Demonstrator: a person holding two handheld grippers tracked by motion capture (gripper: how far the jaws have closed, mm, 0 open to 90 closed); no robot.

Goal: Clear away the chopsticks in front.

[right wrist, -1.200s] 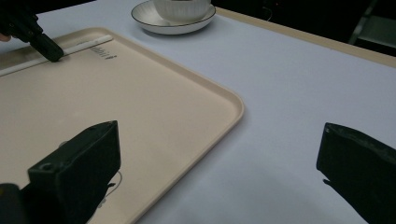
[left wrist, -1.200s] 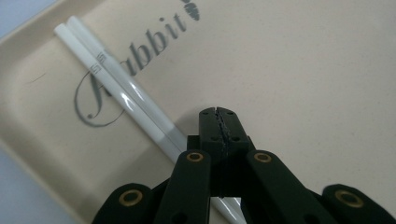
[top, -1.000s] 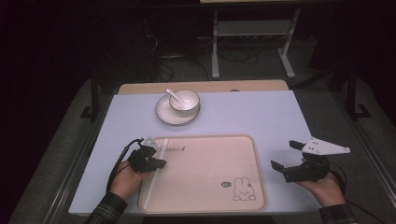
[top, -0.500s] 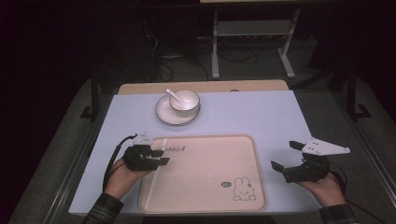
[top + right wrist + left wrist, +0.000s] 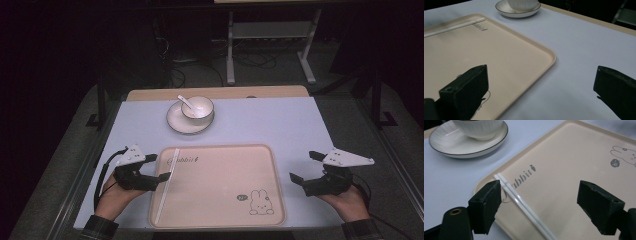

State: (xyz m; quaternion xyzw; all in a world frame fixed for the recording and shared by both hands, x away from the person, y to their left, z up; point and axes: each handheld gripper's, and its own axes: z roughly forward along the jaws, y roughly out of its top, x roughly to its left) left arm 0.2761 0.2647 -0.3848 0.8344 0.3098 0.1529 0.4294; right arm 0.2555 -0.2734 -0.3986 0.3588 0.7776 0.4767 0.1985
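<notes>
My left tool (image 5: 159, 167) sits at the left edge of the beige tray (image 5: 225, 200), jaws spread wide, gripping nothing. In the left gripper view the pair of white chopsticks (image 5: 524, 207) lies between the jaws, flat on the tray just inside its left rim, side by side and touching, running past the "Rabbit" lettering (image 5: 520, 181). My right tool (image 5: 304, 167) rests over the desk (image 5: 280, 125) just right of the tray, jaws also wide apart and empty. The rabbit drawing (image 5: 261, 202) marks the tray's near right corner. Well beyond the tray, a white bowl (image 5: 197, 106) stands on a saucer (image 5: 175, 122), with a spoon (image 5: 186, 102) leaning inside the bowl.
</notes>
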